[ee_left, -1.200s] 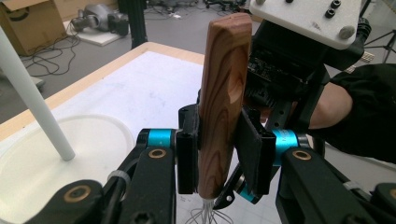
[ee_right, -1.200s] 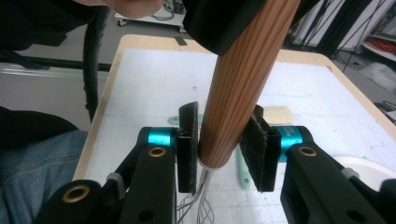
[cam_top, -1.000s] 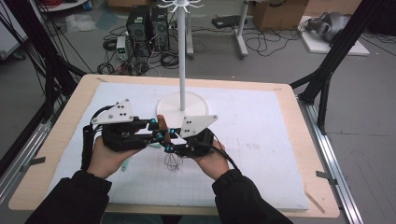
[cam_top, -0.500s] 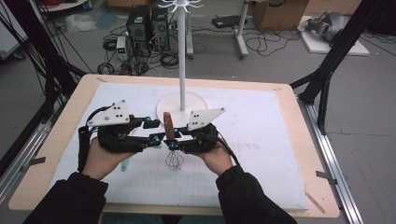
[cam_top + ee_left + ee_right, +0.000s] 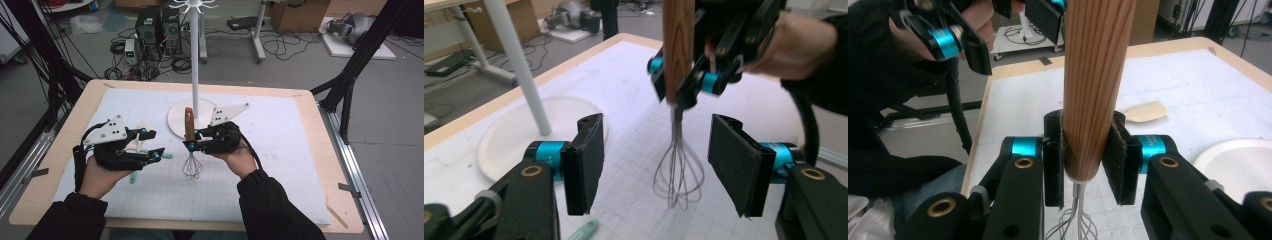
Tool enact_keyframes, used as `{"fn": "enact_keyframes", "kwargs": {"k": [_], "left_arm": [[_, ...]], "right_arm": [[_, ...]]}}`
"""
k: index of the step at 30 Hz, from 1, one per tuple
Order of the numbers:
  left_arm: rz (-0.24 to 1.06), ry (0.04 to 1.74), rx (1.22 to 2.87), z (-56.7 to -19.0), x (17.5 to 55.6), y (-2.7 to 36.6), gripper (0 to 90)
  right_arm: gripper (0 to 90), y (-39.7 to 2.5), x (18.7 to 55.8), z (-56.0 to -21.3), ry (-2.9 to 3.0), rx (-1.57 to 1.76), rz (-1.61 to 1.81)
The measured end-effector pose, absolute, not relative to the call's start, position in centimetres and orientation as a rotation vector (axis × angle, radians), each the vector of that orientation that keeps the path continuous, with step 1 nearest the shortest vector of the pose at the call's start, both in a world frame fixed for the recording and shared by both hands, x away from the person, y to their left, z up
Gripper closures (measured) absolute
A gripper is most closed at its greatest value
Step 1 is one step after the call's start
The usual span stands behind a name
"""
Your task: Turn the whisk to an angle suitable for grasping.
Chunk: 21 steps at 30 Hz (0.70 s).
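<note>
Near the middle of the desk (image 5: 300, 150), just in front of the white stand (image 5: 195, 75), the whisk (image 5: 191, 145) hangs upright, wire loops down, wooden handle up. Right gripper (image 5: 192, 140) has its jaws clamped on the lower end of the handle, right above the metal collar; the right gripper view shows both pads pressed flat against the wood grain. Wire loops sit close over the white mat; I cannot tell whether they touch it.

Left gripper (image 5: 152, 145) stands apart to the left, jaws wide and empty. Its own view looks between the two black pads straight at the whisk wires, with the right gripper beyond. Under and beside the left hand (image 5: 102, 172) lie a pale green utensil (image 5: 134, 176) and a cream spatula (image 5: 135, 145), flat on the mat.

Pose: both forearms come in low from the near edge. The right hand (image 5: 237, 155) is turned inward so its jaws point left across the desk. The left hand is cupped under its gripper, jaws pointing right, level with the whisk.

Judged step: carrying the whisk up toward the hooks (image 5: 192, 6) at the top of the stand.

- Keep the handle vertical; a grip this low leaves the long top free to sway.
- Lift straight before moving toward the pole, so the wires clear the round base (image 5: 175, 120).
- Left gripper could steady the handle's upper part if it tilts.
- Any hanging loop on the handle's tip is too small to make out.
</note>
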<state>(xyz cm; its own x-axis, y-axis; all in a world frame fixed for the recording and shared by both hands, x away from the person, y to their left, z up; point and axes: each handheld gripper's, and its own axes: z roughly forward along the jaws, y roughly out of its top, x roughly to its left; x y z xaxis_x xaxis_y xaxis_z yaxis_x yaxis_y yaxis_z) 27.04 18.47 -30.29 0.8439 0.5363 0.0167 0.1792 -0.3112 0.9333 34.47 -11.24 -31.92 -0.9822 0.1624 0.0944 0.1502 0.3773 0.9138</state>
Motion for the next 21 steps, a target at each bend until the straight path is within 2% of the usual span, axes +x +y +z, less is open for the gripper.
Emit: {"fn": "enact_keyframes", "kwargs": {"k": [21], "left_arm": [[0.454,0.606,1.904,-33.4,26.7,20.1,25.6]], "right_arm": [[72.6,-12.1,36.5,-26.8,2.601,0.264,1.652]]}}
